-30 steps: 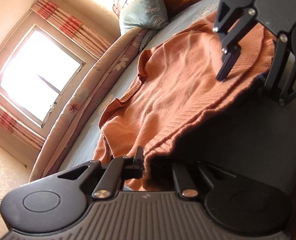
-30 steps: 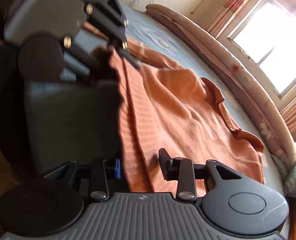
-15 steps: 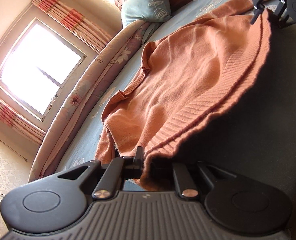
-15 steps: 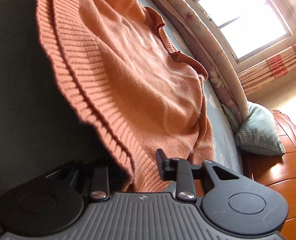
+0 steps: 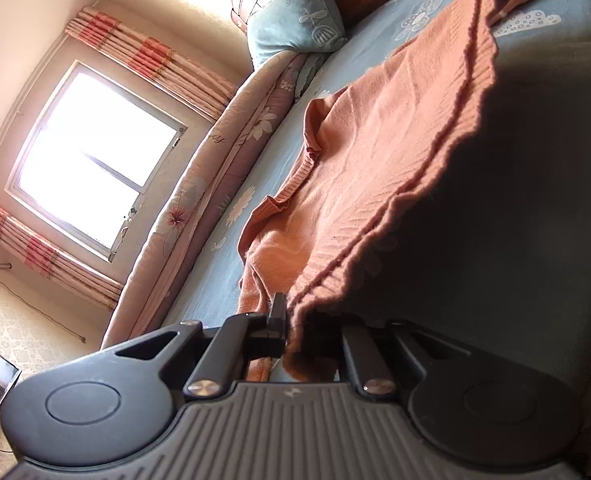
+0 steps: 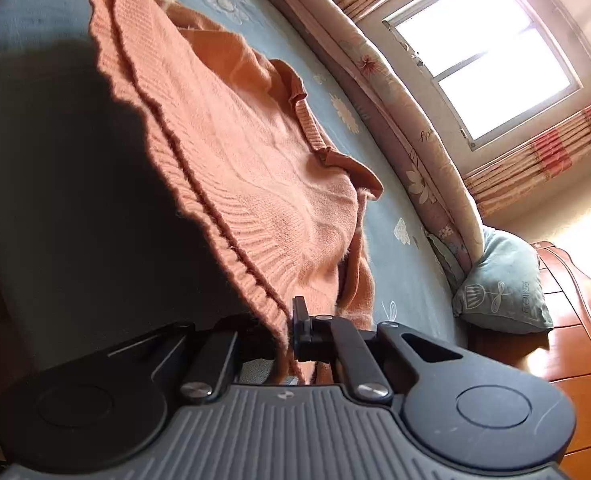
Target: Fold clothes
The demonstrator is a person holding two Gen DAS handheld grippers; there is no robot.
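Orange sweater (image 5: 383, 168) held up by its ribbed hem, both claws clamped.

Left gripper (image 5: 295, 328) and right gripper (image 6: 289, 332) are closed on the hem at lower centre; the rest is draped across the blue bed (image 5: 435, 12).

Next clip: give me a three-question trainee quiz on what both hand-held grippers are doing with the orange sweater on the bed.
1. True or false: the left hand-held gripper is shut on the ribbed hem of the orange sweater.
2. What does the right hand-held gripper hold: A) the pillow, B) the sweater's hem, C) nothing?
3. What lies under the sweater?

Key: 1 true. 2 B. 3 the blue flowered bed sheet.
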